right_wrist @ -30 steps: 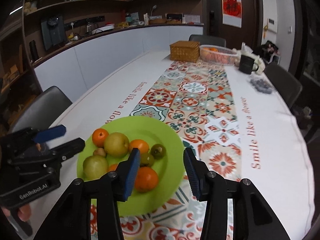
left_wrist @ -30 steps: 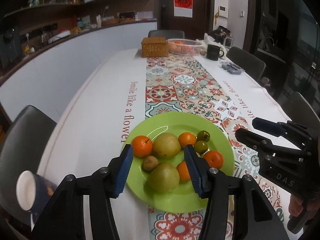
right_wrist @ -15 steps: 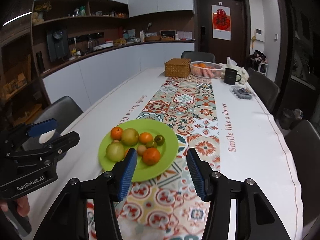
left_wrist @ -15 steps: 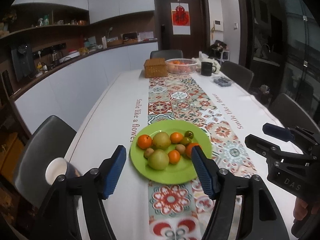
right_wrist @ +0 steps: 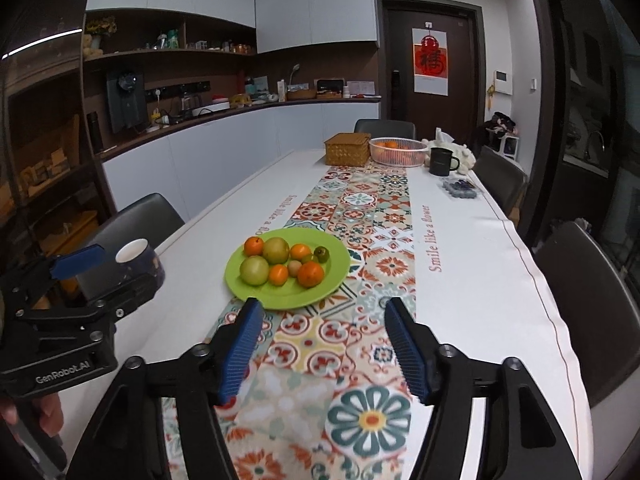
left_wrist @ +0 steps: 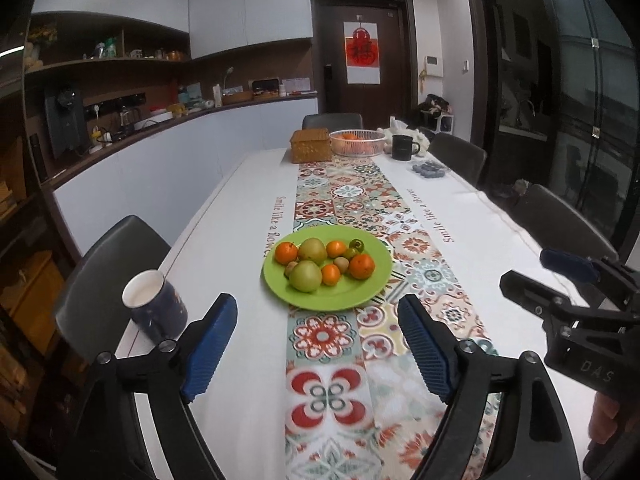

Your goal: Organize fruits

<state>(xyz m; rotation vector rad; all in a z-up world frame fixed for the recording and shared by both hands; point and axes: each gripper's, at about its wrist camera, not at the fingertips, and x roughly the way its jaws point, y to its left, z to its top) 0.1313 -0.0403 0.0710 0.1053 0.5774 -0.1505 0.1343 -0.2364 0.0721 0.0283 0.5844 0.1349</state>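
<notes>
Glossy round green plate (left_wrist: 376,280) of fruit

"Smile like a flower" runs along the tablecloth (right_wrist: 434,240); "GenRobot.AI" marks the left hand-held gripper (right_wrist: 60,378), seemingly "DAS" the right hand-held gripper (left_wrist: 596,372).

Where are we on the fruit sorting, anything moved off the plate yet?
Done: nothing that shows. The oranges, pears and small green fruits all sit together on the green plate.
In hand: nothing. The left claw and right claw are both opening, empty, short of the plate.
Left: all the sorting. The white basket at the far end already holds some oranges.
</notes>
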